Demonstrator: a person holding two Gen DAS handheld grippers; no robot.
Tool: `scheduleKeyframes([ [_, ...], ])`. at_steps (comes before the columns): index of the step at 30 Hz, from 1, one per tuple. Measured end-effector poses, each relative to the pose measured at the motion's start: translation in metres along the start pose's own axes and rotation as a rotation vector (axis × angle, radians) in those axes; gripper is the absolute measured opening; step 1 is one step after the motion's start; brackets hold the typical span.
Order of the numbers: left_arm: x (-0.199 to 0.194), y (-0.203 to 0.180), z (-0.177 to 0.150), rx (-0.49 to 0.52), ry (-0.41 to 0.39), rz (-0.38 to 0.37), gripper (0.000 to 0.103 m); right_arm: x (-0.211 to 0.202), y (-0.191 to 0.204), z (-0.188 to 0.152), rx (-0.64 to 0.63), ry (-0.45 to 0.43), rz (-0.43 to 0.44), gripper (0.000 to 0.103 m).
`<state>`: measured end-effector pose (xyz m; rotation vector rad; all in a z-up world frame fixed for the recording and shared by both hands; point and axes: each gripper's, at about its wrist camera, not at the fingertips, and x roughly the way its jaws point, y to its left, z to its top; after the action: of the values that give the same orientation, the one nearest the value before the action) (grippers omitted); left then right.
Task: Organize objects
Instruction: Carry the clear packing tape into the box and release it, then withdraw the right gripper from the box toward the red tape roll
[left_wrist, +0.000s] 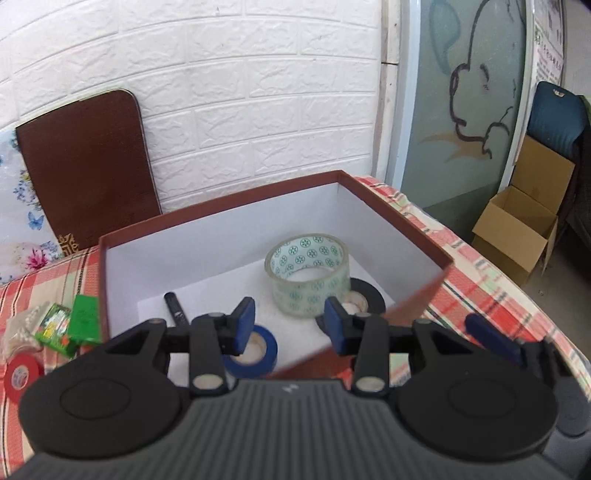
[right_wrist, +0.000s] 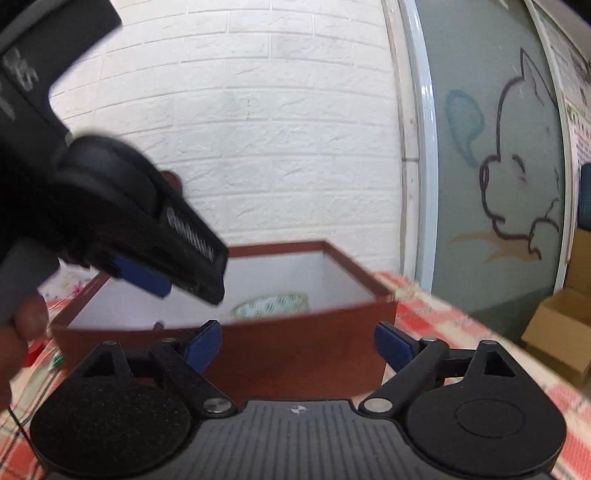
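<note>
A brown box (left_wrist: 221, 218) with a white inside stands on the checked cloth. In it lie a clear tape roll with green print (left_wrist: 308, 273), a black tape roll (left_wrist: 369, 299), a blue tape roll (left_wrist: 255, 350) and a black marker (left_wrist: 175, 310). My left gripper (left_wrist: 290, 325) hangs over the box's near side, open, with nothing between its blue pads. My right gripper (right_wrist: 299, 347) is open in front of the box's outer wall (right_wrist: 295, 343) and holds nothing. One of its blue fingertips (left_wrist: 491, 338) shows at the right in the left wrist view. The left gripper (right_wrist: 173, 273) appears above the box in the right wrist view.
Left of the box lie a red tape roll (left_wrist: 20, 373), green packets (left_wrist: 70, 325) and a bag of white beads (left_wrist: 20, 328). A brown board (left_wrist: 85, 166) leans on the brick wall. An open cardboard box (left_wrist: 517, 236) sits on the floor past the table's right edge. A hand (right_wrist: 22, 332) holds the left gripper.
</note>
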<state>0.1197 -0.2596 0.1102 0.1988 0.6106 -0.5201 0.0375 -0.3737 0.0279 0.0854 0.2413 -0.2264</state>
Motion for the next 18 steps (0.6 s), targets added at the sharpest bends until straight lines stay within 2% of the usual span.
scheduleKeyframes([
  [2,-0.016,0.006,-0.011,-0.006,-0.007,-0.002,0.044,0.002,0.010,-0.015,-0.017,0.069,0.025,0.092],
  [3,-0.023,0.010,-0.018,-0.009,-0.010,0.000,0.044,0.021,0.019,-0.018,-0.031,0.110,0.043,0.092],
  [6,-0.039,0.028,-0.046,-0.033,0.004,0.019,0.046,0.021,0.037,-0.036,-0.046,0.250,0.117,0.092],
  [8,-0.041,0.045,-0.068,-0.069,0.036,0.052,0.047,0.011,0.056,-0.048,-0.060,0.305,0.155,0.091],
  [13,-0.029,0.099,-0.118,-0.164,0.159,0.185,0.047,0.001,0.104,-0.057,-0.159,0.364,0.231,0.089],
  [18,-0.030,0.150,-0.143,-0.250,0.198,0.275,0.047,-0.004,0.141,-0.061,-0.240,0.382,0.295,0.088],
])
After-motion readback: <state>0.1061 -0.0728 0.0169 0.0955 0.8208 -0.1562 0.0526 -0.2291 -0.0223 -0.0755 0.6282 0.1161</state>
